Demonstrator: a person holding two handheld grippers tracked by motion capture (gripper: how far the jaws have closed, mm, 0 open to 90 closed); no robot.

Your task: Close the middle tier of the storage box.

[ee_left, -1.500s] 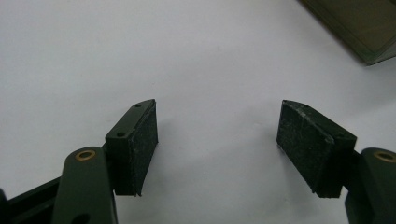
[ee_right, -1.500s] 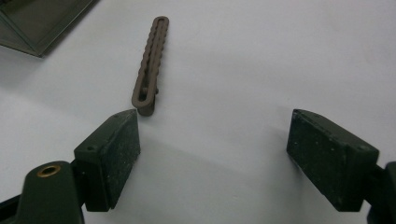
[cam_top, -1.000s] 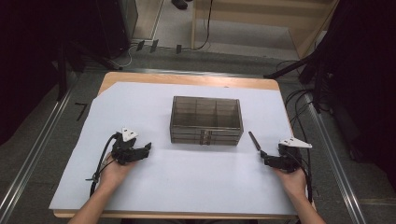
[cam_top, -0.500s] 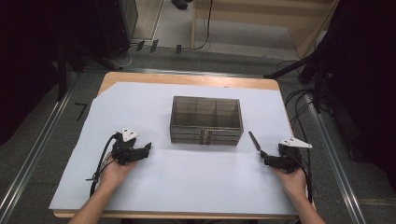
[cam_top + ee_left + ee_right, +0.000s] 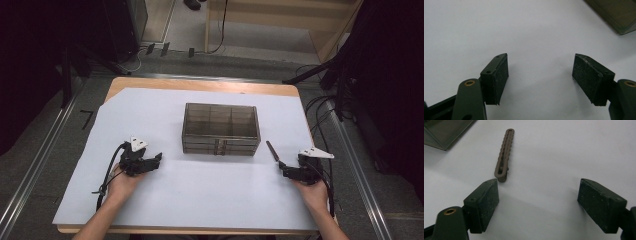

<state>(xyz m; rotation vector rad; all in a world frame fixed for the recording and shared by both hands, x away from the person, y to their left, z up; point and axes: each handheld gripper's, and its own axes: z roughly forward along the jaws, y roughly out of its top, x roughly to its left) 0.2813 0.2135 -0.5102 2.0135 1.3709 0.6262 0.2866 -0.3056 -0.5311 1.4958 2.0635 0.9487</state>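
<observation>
While both my grippers rested on the white tabletop [image 5: 200, 200], nothing had been picked up. My right gripper [image 5: 537, 200] held its jaws wide apart and empty, the brown ridged strip [image 5: 504, 155] lying flat just ahead of its left jaw. My left gripper [image 5: 540, 77] gaped empty too. The smoky drawer box [image 5: 221, 127] stood between them, drawers shut, so I judged all the work remained.

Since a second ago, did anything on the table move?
Nothing visibly moved. The left gripper and right gripper still rest open on the white sheet, the brown strip lies untouched by the right one, and the drawer box stays shut between them.
</observation>
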